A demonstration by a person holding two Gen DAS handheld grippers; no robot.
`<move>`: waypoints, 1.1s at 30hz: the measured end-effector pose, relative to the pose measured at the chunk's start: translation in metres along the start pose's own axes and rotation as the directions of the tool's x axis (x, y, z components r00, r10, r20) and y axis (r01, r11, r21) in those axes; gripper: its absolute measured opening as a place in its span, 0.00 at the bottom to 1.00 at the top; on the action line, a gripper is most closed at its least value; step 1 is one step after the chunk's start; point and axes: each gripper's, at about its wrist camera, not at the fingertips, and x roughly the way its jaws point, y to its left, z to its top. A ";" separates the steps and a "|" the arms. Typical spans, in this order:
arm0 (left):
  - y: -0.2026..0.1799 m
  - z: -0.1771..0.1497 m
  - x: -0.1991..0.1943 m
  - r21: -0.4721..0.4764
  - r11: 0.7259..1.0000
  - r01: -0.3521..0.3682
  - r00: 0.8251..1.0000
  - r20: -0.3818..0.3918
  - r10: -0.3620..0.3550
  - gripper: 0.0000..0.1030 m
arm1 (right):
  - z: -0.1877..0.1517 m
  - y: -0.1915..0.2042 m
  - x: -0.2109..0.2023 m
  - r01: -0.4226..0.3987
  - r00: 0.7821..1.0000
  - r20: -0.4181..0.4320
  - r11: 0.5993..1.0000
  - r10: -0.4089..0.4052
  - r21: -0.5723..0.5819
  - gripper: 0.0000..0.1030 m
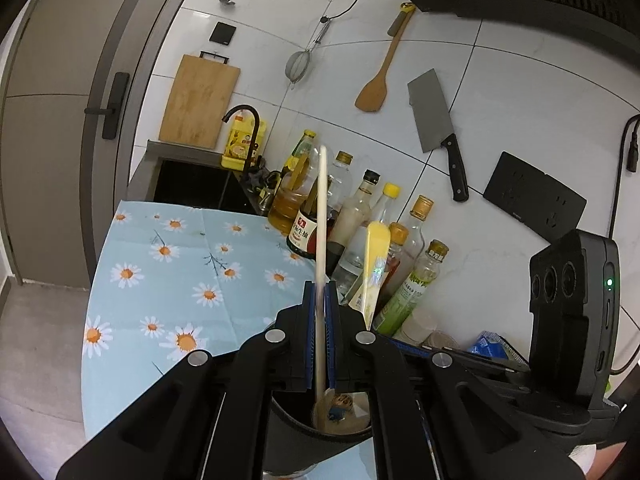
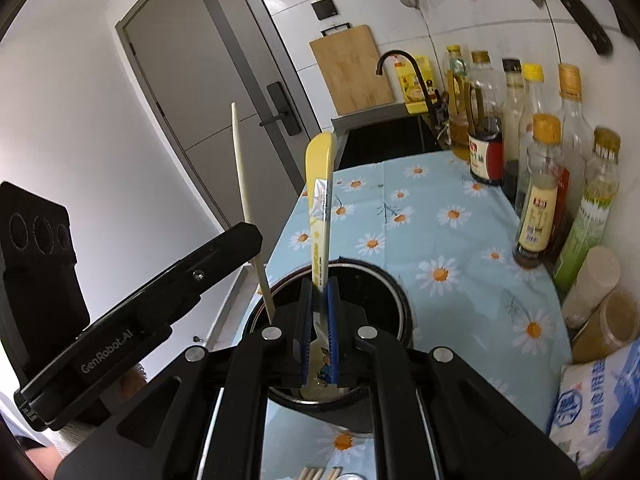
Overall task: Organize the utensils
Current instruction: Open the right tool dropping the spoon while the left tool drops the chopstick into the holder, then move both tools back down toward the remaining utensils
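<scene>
left wrist view: the left gripper (image 1: 320, 304) has its jaws pinching a pale cream spoon (image 1: 321, 216) by the handle, upright, bowl end down in the dark round holder (image 1: 288, 420) on the daisy-print table (image 1: 168, 272). in the right wrist view, the right gripper (image 2: 319, 304) jaws pinch a yellow spoon (image 2: 319, 184), standing in the same holder, just right of the cream one; sauce bottles (image 2: 540, 184) line the far right wall.
</scene>
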 end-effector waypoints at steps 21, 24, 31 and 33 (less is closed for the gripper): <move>-0.007 0.003 -0.027 -0.011 1.000 -0.007 0.999 -0.032 0.006 0.21 | 0.002 -0.004 -0.047 -0.031 0.999 0.046 0.998 0.029 0.059 0.21; -0.014 0.002 -0.038 0.014 1.000 -0.013 0.999 -0.037 0.014 0.26 | 0.000 -0.001 -0.061 -0.026 0.999 0.049 0.999 0.024 0.041 0.21; -0.022 -0.009 -0.061 0.014 1.000 -0.023 0.997 -0.071 0.024 0.27 | -0.012 0.004 -0.084 -0.017 1.000 0.025 1.000 0.016 0.018 0.26; -0.025 -0.015 -0.066 0.019 0.999 -0.030 0.994 -0.103 0.032 0.27 | -0.018 0.003 -0.088 -0.015 1.000 0.004 1.000 0.015 0.021 0.26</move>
